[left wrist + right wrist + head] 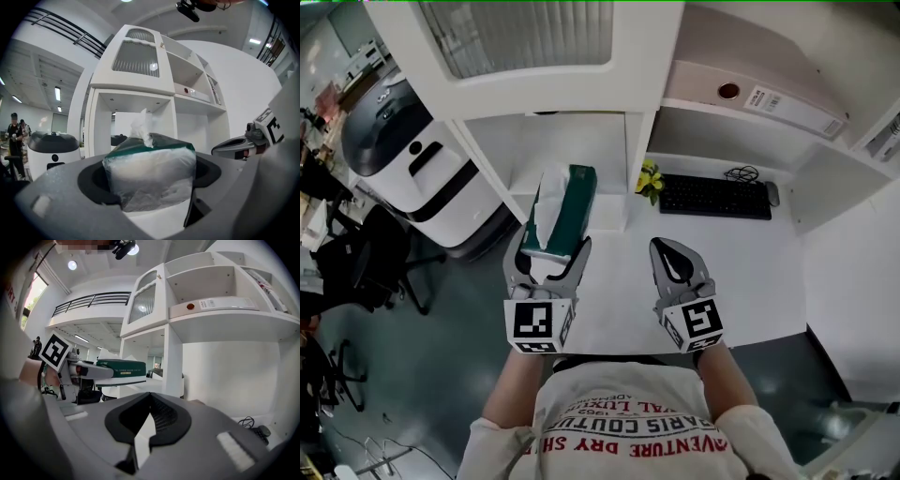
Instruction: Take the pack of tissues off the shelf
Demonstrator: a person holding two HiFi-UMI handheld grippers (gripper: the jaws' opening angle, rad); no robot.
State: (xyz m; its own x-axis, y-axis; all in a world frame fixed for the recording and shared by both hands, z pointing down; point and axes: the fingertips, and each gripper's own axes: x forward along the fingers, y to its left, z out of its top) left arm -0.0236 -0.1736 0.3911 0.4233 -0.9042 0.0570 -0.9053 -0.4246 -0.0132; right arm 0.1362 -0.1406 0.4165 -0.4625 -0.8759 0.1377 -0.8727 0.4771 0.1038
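The pack of tissues [565,208] is dark green, in clear wrap, with a white tissue sticking out of its top. My left gripper [551,251] is shut on its near end and holds it in the air in front of the white shelf unit's [639,155] lower left bay. In the left gripper view the pack [150,164] fills the gap between both jaws. My right gripper [667,248] hangs beside it to the right, shut and empty, its jaws meeting at the tips [150,397]. The right gripper view has the pack [121,367] on its left.
A black keyboard [714,197] and small yellow flowers [650,178] lie on the white desk [750,253] under the shelves. A white binder [769,98] rests on the upper right shelf. A white-and-black machine [412,159] and office chairs [356,262] stand to the left.
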